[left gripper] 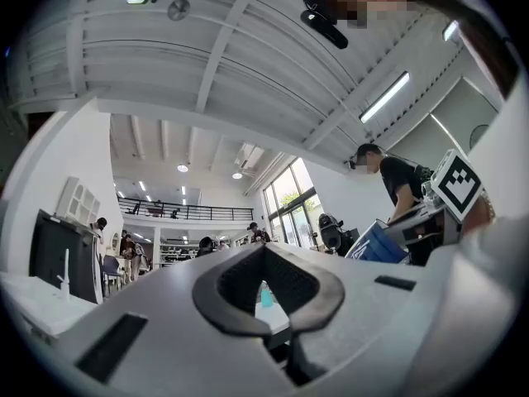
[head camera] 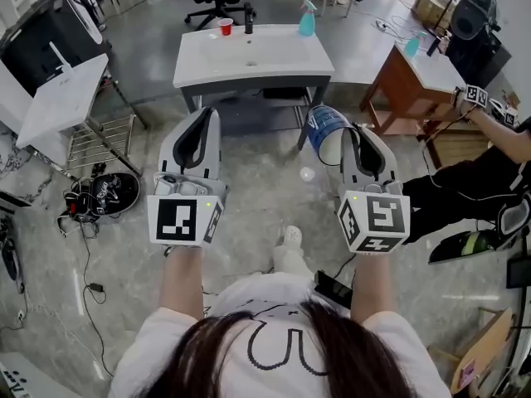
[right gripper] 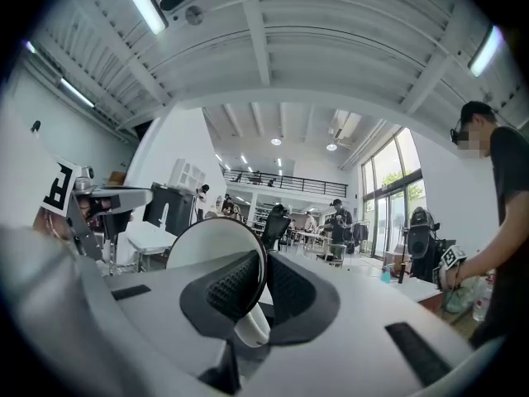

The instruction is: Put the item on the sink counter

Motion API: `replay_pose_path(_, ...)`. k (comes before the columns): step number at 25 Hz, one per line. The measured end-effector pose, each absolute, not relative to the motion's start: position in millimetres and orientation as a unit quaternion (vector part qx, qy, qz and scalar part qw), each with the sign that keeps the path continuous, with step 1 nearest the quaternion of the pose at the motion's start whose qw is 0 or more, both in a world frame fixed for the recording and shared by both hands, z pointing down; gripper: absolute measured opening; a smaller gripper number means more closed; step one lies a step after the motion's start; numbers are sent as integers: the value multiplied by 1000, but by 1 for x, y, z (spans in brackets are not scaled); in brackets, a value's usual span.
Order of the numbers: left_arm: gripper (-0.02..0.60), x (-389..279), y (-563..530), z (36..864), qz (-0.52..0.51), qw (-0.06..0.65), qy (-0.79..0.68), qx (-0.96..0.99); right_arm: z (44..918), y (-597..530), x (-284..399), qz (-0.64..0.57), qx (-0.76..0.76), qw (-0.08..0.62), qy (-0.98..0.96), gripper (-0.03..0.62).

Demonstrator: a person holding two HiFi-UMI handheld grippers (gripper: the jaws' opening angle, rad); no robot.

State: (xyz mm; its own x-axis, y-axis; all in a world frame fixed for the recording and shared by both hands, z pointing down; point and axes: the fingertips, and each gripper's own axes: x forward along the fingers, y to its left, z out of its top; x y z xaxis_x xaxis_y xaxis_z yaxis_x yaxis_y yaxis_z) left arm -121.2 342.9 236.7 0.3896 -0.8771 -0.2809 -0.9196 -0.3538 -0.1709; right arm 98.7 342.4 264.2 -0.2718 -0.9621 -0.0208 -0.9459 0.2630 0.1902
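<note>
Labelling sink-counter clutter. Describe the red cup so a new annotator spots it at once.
Start at the white sink counter at the top middle of the head view. Three things stand along its far edge; the red cup is the leftmost, left of a dark bottle. It is the only red one and the shortest, while the teal spray bottle stands further right.

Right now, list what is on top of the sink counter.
On the sink counter stand a red cup, a dark bottle and a blue spray bottle, all along its far edge. Nothing covers the top in the head view.
</note>
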Motion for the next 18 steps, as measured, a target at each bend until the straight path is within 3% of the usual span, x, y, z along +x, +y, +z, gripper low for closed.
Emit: replay_pose_path(18,9,-112,143,233,56,158,601,-781,268,108,104,-85,544,56,-833,52)
